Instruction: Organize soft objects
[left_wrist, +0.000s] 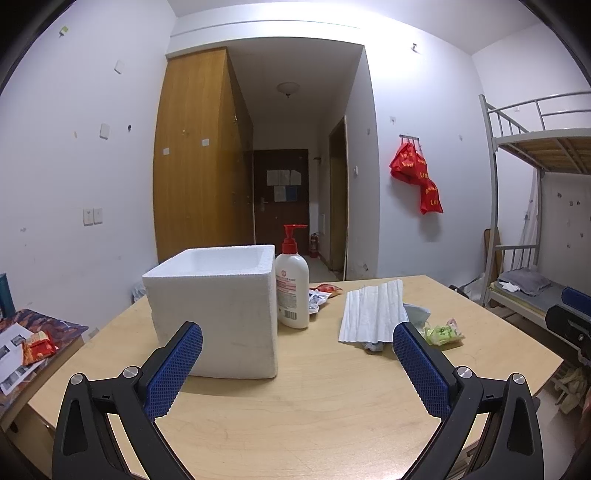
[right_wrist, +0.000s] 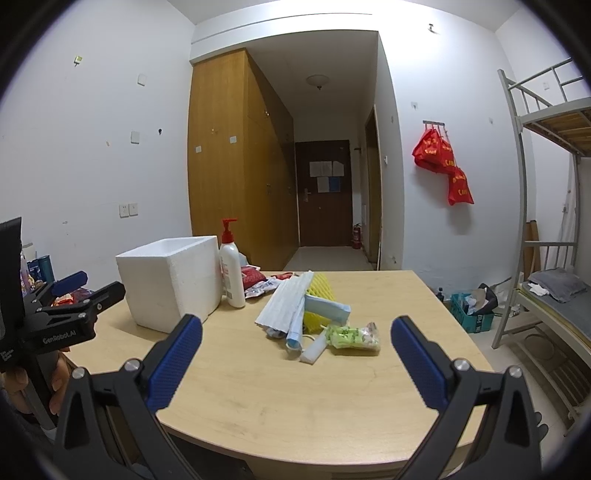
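With both my left gripper (left_wrist: 297, 341) and right gripper (right_wrist: 295, 332) spread wide and empty, I'd approach the soft pile (right_wrist: 314, 317) right of the foam box (right_wrist: 168, 280) low, pinching one piece cleanly.

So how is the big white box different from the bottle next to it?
The white foam box is wide, blocky and open on top; the pump bottle is slim, rounded and closed by a red pump. The box is plain white all over, while the bottle carries a printed label. The box is bulkier, yet the bottle's pump rises above the box's rim. Both are mostly white and stand upright, side by side, on the wooden table.
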